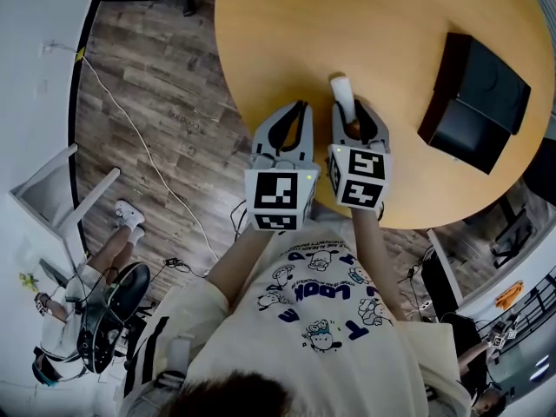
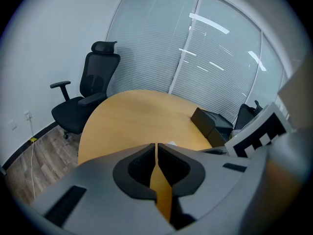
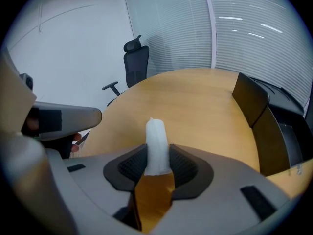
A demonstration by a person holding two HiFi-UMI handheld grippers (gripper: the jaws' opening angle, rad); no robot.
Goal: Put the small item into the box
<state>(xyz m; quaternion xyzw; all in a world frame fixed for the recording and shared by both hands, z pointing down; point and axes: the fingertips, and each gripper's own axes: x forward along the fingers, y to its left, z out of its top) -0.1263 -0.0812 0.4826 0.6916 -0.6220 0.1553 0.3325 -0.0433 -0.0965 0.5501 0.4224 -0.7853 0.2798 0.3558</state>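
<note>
our right tool [image 3: 157,154] pinches the item [image 3: 156,138], left tool [image 2: 156,148] pressed together; next we carry it to the box [image 1: 476,102].

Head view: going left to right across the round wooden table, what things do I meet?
left tool → right tool, gripping the small white item → black box

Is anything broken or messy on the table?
No, nothing stands out. The table looks tidy. The black box sits open near its edge and looks whole. The white item is held straight between the fingers of the right gripper.
</note>
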